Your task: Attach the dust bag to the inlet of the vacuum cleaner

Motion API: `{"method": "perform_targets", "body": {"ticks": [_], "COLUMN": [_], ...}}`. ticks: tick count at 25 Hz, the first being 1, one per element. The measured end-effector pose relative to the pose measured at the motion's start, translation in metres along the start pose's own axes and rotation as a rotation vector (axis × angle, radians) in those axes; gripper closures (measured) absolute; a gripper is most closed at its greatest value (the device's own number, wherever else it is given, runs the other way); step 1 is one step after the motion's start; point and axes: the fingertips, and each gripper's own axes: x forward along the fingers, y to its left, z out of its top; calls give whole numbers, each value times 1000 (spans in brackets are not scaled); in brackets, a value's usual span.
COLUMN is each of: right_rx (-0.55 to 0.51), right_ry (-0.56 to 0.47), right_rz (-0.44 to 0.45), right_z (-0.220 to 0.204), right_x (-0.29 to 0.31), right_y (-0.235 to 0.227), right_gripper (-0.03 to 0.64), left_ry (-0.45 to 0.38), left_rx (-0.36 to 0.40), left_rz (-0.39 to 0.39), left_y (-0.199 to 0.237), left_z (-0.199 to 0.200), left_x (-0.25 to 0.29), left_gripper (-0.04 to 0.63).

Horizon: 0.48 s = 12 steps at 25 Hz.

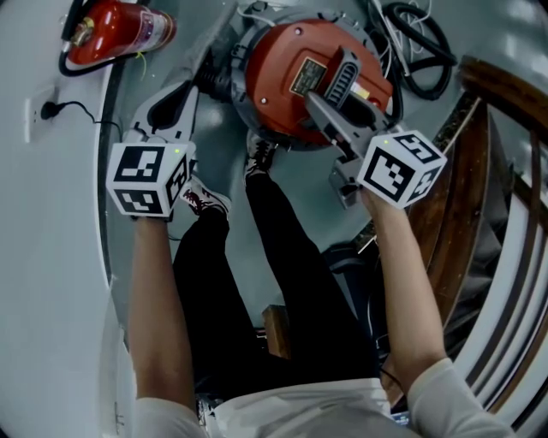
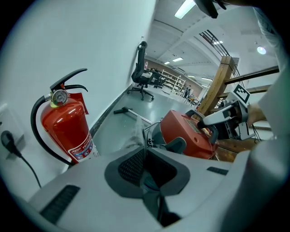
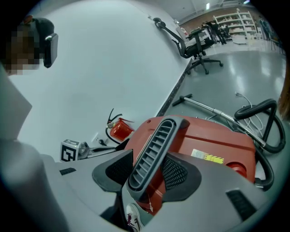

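Grey floor [image 2: 113, 129] underfoot; my right gripper [image 3: 147, 174] clamps vacuum cleaner [image 3: 213, 140] by ribbed handle [image 3: 154, 145], likely heavy, rigid; left gripper [image 2: 146, 170] closed, seemingly empty

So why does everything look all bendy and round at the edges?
Left gripper view: a very wide lens bends the wall and leaves dark rounded corners, and the ceiling lights glare. Right gripper view: the same bending, with the shiny floor mirroring light. Head view: dimmer, and the wooden beams look bowed.
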Motion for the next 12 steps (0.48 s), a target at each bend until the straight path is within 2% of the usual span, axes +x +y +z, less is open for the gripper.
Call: {"method": "perform_targets", "body": {"ticks": [12], "right_rx": [-25], "right_ry": [-64], "right_rz": [-28], "right_z": [-1], "right_x": [0], "right_y": [-1], "right_gripper": [430], "left_ry": [10], "left_rx": [0], "left_rz": [-15], "left_y": [-3], "left_z": [-1], "left_x": [0], "left_gripper": [577]}}
